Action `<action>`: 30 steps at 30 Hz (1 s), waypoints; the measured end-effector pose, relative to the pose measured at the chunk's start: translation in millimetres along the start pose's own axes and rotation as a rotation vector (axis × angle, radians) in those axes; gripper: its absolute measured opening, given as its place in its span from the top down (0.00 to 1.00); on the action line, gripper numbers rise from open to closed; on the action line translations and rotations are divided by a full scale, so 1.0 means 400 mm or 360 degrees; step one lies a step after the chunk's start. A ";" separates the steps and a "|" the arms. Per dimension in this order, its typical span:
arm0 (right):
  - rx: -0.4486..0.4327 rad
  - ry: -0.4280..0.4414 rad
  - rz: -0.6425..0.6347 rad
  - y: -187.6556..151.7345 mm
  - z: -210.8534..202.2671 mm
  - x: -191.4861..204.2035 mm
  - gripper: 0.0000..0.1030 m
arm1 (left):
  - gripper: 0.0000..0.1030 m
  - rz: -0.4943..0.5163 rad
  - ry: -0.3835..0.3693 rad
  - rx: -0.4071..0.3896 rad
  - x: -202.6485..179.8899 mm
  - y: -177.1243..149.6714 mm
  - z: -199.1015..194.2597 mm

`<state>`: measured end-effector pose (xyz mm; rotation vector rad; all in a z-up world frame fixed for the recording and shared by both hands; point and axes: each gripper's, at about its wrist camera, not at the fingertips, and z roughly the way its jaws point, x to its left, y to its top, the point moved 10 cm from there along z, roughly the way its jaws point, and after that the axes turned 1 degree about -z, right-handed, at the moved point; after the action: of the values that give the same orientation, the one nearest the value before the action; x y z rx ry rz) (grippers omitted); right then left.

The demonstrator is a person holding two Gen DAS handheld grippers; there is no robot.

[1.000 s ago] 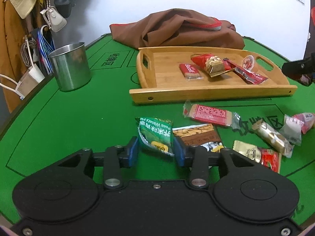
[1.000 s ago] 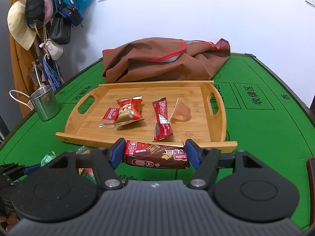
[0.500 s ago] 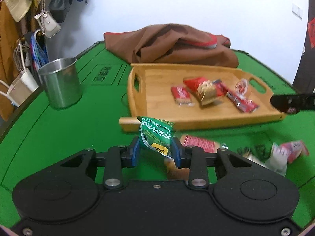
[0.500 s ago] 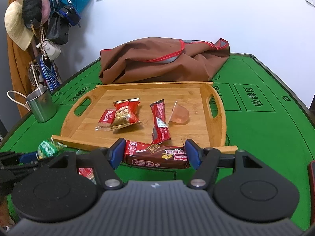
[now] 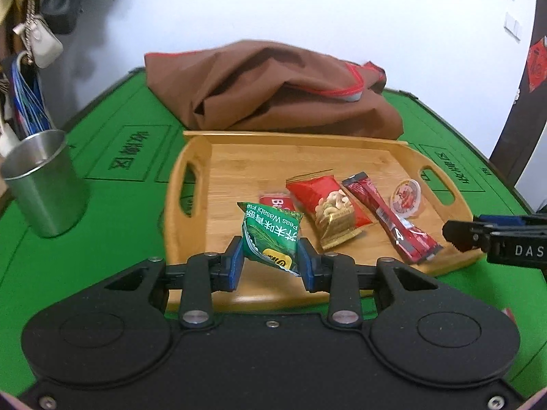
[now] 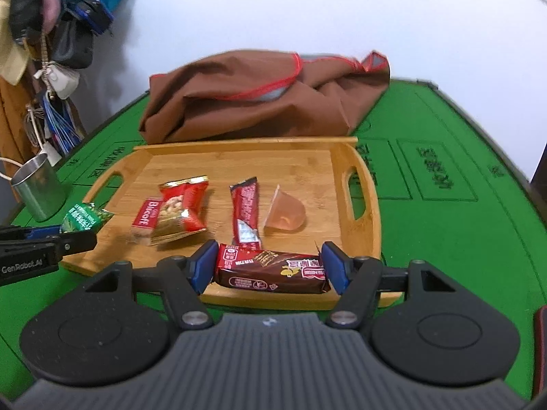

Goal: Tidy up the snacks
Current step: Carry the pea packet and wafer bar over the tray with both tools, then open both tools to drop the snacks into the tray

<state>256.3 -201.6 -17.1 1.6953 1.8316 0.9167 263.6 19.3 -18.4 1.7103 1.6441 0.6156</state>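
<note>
Ahead of both sets of jaws lies a bamboo tray (image 5: pixel 342 143) with cut-out handles. It holds a Biscoff biscuit (image 6: pixel 145 218), a glossy red nut bag (image 5: pixel 330 210), a slim red stick sachet (image 5: pixel 389 218) and a clear jelly cup (image 6: pixel 285 212). The left gripper (image 5: pixel 270 263) pinches a crinkly green pea packet (image 5: pixel 271 235) upright above the tray's near rim. The right gripper (image 6: pixel 270 268) clamps a brown chocolate bar (image 6: pixel 270 270) endwise, crosswise over the same rim. The table (image 6: pixel 461 239) is green felt with printed boxes. Left of the left jaws stands a steel cup (image 5: pixel 44 184); beyond the tray lies a rumpled brown cloth (image 5: pixel 273 92) against a white wall.
</note>
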 end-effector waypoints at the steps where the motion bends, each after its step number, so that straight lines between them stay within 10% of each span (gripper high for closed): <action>1: 0.0026 -0.0001 0.0020 0.001 0.013 -0.009 0.34 | 0.69 -0.0003 0.0001 0.0017 -0.001 0.004 0.014; 30: 0.0117 -0.0111 -0.0035 -0.007 0.142 -0.035 0.20 | 0.58 -0.0004 0.0066 0.0117 -0.004 -0.005 0.157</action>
<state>298.0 -206.9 -58.0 1.7251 1.8549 0.7799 308.5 8.5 -61.2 1.7583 1.7171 0.5996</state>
